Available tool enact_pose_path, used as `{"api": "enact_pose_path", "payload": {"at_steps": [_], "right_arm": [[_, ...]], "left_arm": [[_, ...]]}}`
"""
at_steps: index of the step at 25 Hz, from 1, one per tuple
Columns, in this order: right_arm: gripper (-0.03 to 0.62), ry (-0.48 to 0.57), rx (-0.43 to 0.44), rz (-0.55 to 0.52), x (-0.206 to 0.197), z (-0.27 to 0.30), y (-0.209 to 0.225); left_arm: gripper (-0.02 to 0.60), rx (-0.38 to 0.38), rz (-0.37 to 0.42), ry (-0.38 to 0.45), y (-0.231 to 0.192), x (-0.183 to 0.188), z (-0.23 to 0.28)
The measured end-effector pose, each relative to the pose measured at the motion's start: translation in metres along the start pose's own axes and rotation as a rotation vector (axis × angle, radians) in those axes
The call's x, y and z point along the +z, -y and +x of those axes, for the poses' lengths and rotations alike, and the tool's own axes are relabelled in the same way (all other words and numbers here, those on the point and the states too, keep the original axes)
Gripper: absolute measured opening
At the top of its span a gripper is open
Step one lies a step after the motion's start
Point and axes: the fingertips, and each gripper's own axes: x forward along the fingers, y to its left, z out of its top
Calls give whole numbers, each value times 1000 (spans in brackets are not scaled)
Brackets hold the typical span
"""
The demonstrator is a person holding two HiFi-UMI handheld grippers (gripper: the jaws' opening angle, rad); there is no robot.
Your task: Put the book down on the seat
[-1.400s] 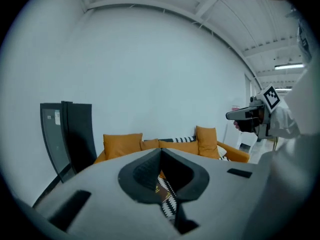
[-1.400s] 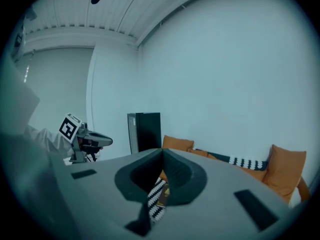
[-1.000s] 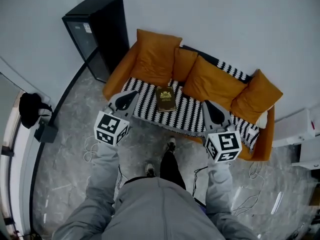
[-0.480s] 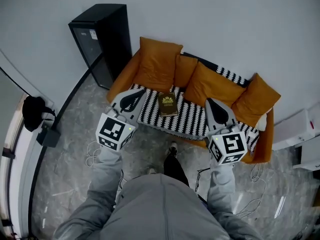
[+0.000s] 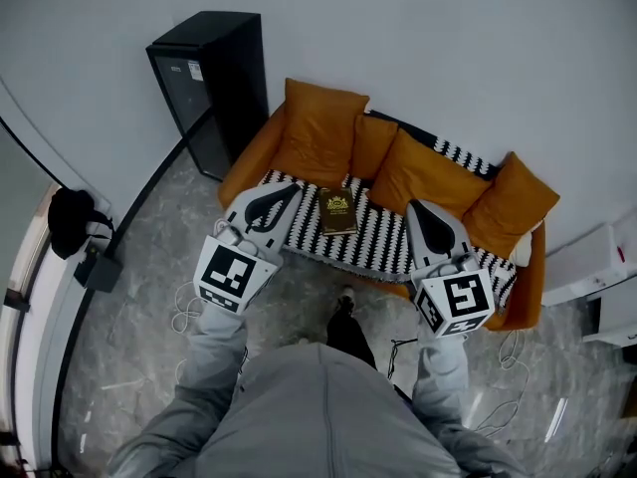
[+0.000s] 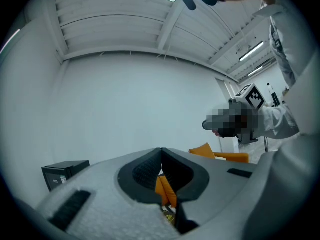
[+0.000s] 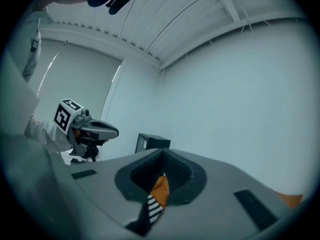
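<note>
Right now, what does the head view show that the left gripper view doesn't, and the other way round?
Only the head view: the floor, a shoe, and the book seen whole, flat on the striped seat. Only the left gripper view: the ceiling with its lamps, and the left gripper close up, jaws shut and empty. Both: the black cabinet, the orange sofa and the right gripper.
</note>
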Motion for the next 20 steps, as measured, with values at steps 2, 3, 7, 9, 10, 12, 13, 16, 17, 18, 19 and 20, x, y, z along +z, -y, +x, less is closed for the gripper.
{"api": "enact_pose_path", "payload": {"at_steps": [2, 3, 7, 9, 10, 12, 13, 16, 17, 18, 19, 20], "right_arm": [[28, -3, 1, -3, 0, -1, -2], [28, -4, 1, -4, 1, -2, -2], [28, -15, -3, -3, -1, 1, -2], [28, -22, -4, -3, -3, 1, -1], [28, -23, -4, -3, -3, 1, -1], [28, -25, -6, -3, -4, 1, 0], [28, -25, -6, -4, -4, 2, 1], [28, -21, -6, -2, -4, 3, 1], [28, -21, -5, -4, -4, 4, 1], [28, -22, -4, -6, -5, 4, 1], [28, -23, -3, -8, -5, 4, 1], [28, -24, -3, -8, -5, 4, 1]], "left_arm": [[25, 1, 2, 4, 0, 5, -1], [25, -2, 9, 5, 1, 5, -1], [25, -10, 19, -1, 0, 1, 0], [25, -9, 17, -4, 0, 0, 0], [25, -8, 17, -5, 0, 0, 1], [25, -9, 18, -5, 0, 0, 1], [25, -9, 19, -6, 0, 0, 1], [25, -10, 21, -8, 0, -1, 1], [25, -10, 20, -9, 0, -2, 1], [25, -11, 20, -11, 0, -3, 2], [25, -11, 19, -13, 0, -4, 2], [25, -11, 18, -14, 1, -4, 2]]}}
